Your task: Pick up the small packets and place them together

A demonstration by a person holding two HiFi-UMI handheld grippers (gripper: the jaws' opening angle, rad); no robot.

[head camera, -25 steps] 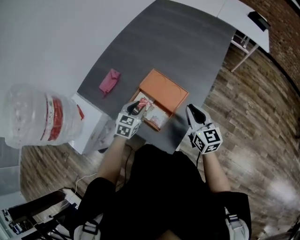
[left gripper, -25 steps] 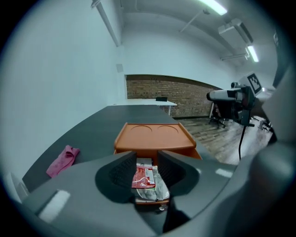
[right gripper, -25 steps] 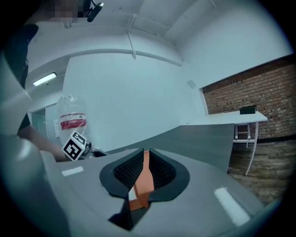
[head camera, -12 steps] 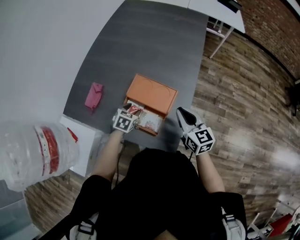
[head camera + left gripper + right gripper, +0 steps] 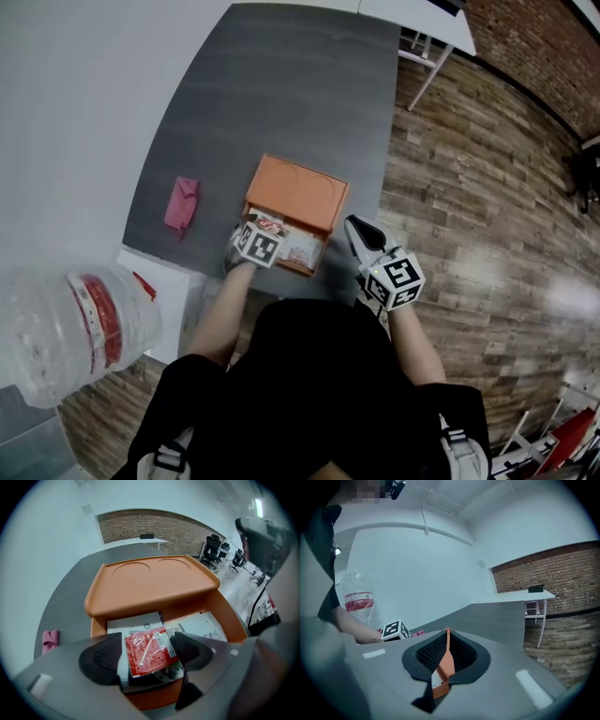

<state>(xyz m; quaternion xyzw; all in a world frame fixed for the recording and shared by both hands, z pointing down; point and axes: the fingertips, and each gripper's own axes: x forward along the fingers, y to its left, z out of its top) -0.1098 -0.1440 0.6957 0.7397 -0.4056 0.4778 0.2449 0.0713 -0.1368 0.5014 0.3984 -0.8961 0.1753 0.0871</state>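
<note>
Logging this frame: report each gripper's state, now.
Left gripper: jaws opening, red packet between them, not gripped.
Right gripper: shut, holding nothing.

Grey table [image 5: 281, 94] on wooden floor [image 5: 478, 178], brick wall [image 5: 539, 37] behind.

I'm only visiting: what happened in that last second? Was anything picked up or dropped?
The left gripper is opening its jaws and has let go of the red packet, which now lies loose between them on the other packets in the orange box. The right gripper stayed shut and empty beside the box. The pink cloth has not moved.
</note>
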